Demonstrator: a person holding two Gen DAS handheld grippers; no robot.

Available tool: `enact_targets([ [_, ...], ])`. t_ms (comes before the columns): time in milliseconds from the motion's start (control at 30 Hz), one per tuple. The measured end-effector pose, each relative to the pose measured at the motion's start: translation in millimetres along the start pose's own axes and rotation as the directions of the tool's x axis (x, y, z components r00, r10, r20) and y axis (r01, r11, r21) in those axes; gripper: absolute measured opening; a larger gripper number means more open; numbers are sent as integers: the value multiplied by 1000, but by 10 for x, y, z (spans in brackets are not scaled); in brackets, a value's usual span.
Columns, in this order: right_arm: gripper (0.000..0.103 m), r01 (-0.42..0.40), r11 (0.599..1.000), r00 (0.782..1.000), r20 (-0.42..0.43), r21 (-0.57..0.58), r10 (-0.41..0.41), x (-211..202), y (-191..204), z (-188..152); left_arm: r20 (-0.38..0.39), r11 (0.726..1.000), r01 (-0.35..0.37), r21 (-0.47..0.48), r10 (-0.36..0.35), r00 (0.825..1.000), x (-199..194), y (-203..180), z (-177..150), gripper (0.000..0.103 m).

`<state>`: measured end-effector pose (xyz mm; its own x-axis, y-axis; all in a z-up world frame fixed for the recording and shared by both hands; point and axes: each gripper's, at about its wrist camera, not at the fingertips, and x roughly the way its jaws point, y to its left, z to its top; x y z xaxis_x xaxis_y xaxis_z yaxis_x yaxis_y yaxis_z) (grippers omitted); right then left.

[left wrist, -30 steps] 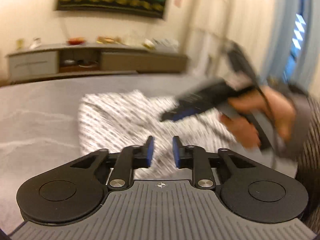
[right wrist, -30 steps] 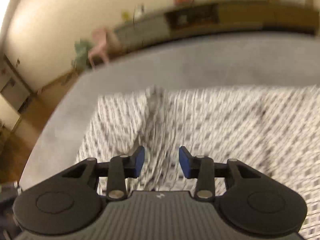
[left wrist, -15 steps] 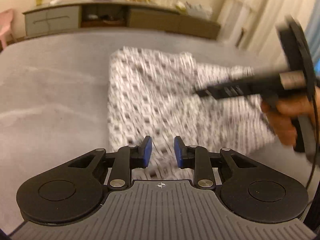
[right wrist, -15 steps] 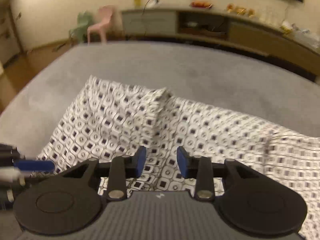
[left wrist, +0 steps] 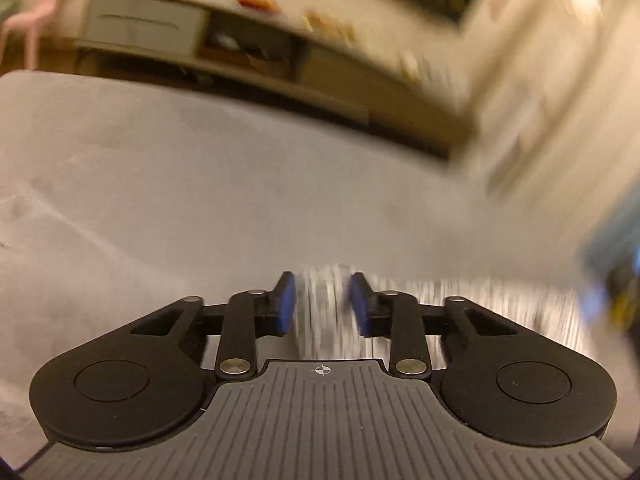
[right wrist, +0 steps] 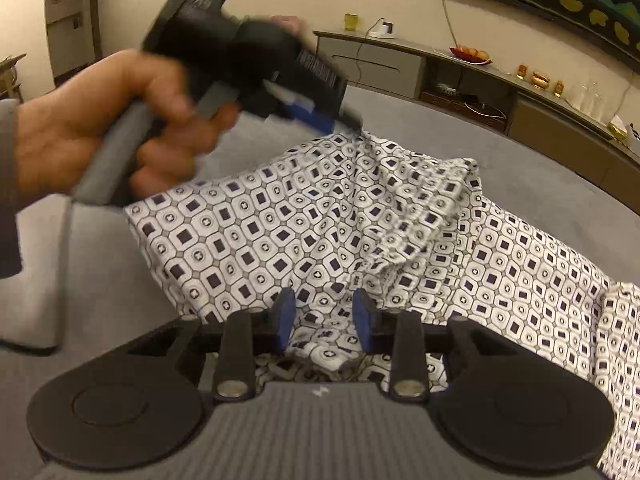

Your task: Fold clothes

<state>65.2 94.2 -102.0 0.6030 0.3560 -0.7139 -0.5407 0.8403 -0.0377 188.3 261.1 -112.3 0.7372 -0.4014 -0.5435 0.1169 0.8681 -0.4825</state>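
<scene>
Patterned black-and-white fabric garment [right wrist: 304,224] lies rumpled on the grey bed surface [right wrist: 460,136]. Left gripper [left wrist: 322,304] has just been closing, its jaws parted over blurred cloth. Right gripper [right wrist: 322,318] jaws stand apart above the garment, gripping nothing.

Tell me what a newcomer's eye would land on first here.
The patterned garment sprawls rumpled across the grey bed. In the right wrist view, a hand holds the left gripper at the garment's far edge. The right gripper hovers at its near edge, jaws apart.

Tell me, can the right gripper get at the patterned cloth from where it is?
Probably yes: the right gripper hangs open just over the patterned cloth, jaws just narrowing, nothing in between.
</scene>
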Motion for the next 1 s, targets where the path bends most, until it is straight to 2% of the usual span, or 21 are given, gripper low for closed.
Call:
enact_targets([
  [33,33,-11,1000,1000,-3,5,11,-18,-36,27,24,999,-7,-45,8,1000,-8,63,39,15],
  [133,33,-53,999,998,-36,3,53,-97,-173,48,6,999,-34,-38,35,999,-152,106,110,15],
  [200,34,-86,995,995,-50,44,88,-148,-303,162,-7,998,-52,35,53,999,-369,23,114,16],
  [233,34,-96,992,994,-40,79,99,-191,-389,243,-22,995,-60,84,62,998,-466,-33,98,23],
  [267,34,-79,992,997,6,100,79,-231,-476,356,-45,989,-63,136,70,997,-568,-98,60,32],
  [333,35,-35,991,997,69,125,27,-299,-614,536,-106,979,-33,201,55,993,-725,-206,-150,42],
  [367,35,-10,991,997,82,132,0,-305,-668,605,-139,973,-14,230,47,989,-798,-258,-266,42],
  [400,32,11,991,999,52,134,-18,-174,-714,653,-171,966,6,258,39,985,-871,-310,-381,43],
  [467,18,66,989,997,-43,130,-61,189,-794,660,-228,969,13,245,44,973,-877,-332,-629,44],
  [500,19,94,988,993,-89,124,-83,383,-828,626,-253,972,4,234,57,966,-868,-331,-746,44],
  [533,20,92,988,994,-62,126,-85,432,-844,575,-253,971,-12,240,74,965,-851,-359,-823,43],
  [600,21,86,984,995,-64,155,-77,408,-881,549,-234,966,-44,254,106,966,-815,-424,-907,45],
  [767,23,92,972,995,18,216,-99,-251,-955,384,-206,984,-67,165,101,973,-785,-388,-878,39],
  [833,23,65,967,998,8,248,-69,-335,-995,302,-201,990,-61,127,86,976,-791,-359,-880,39],
  [933,34,-12,938,1000,3,347,12,-300,-1079,145,-196,993,-64,101,83,977,-851,-391,-921,40],
  [1000,37,-27,933,1000,3,358,28,-277,-1010,116,-187,993,-68,100,86,979,-906,-415,-950,40],
])
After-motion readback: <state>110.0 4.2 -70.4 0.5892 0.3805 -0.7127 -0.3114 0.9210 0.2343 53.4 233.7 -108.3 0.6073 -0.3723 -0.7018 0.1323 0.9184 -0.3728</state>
